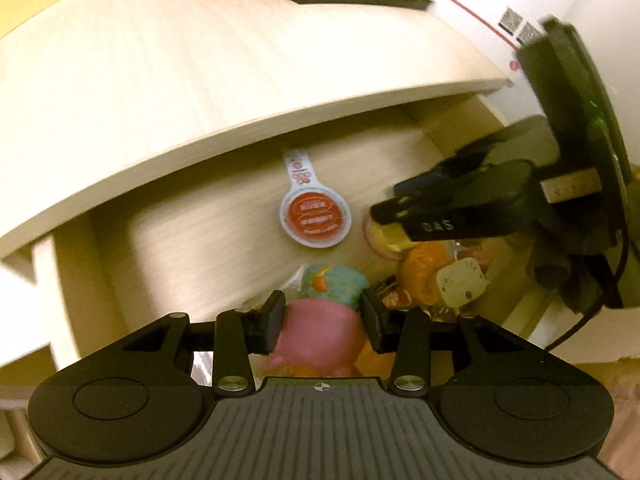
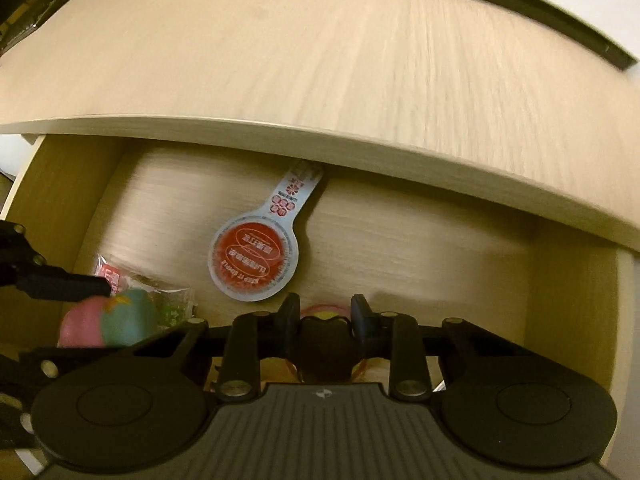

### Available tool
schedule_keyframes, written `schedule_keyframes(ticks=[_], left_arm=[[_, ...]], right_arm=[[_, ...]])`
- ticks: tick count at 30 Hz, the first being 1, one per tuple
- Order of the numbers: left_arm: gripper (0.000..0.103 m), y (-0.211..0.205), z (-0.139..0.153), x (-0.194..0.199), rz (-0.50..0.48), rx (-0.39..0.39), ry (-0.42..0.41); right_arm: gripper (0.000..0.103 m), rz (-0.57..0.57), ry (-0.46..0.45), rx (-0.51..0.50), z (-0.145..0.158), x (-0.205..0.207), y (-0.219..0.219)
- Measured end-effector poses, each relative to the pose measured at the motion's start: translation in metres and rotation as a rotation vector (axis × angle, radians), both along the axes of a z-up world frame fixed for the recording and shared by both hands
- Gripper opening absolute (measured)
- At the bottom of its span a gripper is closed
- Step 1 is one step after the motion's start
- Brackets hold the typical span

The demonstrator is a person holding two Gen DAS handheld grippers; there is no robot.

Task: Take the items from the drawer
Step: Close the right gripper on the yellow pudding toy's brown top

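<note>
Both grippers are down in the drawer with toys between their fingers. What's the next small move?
Probably lift the left gripper straight up: its fingers press both sides of the pink-and-blue toy, and the desktop edge overhangs the drawer just ahead.

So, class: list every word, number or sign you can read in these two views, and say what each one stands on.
"DAS": white letters on the right gripper finger.
"KEEP IT SIMPLE": upside down on the red round sauce lid.
Other lid print, its tab: too blurred.
QR codes on the white box: unreadable.
</note>
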State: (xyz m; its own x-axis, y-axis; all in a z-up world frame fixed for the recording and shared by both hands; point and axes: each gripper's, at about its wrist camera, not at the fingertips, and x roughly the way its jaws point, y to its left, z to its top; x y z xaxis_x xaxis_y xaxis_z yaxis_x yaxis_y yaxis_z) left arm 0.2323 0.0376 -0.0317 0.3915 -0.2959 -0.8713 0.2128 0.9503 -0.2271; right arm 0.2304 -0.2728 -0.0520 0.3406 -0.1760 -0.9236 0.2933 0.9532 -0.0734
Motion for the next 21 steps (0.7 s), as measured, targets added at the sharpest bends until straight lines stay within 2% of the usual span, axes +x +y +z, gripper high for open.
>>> schedule_keyframes(ticks=[7,8,9,14,18,20,21], left_arm=[[0.045,0.013,0.016,-0.024,0.071,-0.011,-0.052],[0.045,0.014,0.021,-0.028,0.078,-0.016,-0.070],[0.045,0.015,0.025,-0.031,0.081,-0.021,-0.087],[0.045,0.014,0.040,-0.045,0.081,-0.048,-0.151],[0.045,0.019,0.040,-0.051,0.106,-0.031,-0.147],[0.045,0.023,0.037,-0.050,0.126,-0.031,-0.135],[0.045,0.022,0.035,-0.049,0.134,-0.028,-0.130]], right_arm=[[0.026,-0.022,-0.098,-0.042,0.026,-0.030,0.021],[0.021,-0.029,-0.121,-0.044,0.033,-0.037,0.024],[0.000,-0.033,-0.143,-0.050,0.038,-0.041,0.028],[0.001,-0.045,-0.242,-0.082,0.070,-0.068,0.046],[0.001,-0.043,-0.241,-0.100,0.076,-0.081,0.049],[0.006,-0.046,-0.221,-0.085,0.068,-0.082,0.045],[0.019,-0.047,-0.206,-0.078,0.065,-0.081,0.043]])
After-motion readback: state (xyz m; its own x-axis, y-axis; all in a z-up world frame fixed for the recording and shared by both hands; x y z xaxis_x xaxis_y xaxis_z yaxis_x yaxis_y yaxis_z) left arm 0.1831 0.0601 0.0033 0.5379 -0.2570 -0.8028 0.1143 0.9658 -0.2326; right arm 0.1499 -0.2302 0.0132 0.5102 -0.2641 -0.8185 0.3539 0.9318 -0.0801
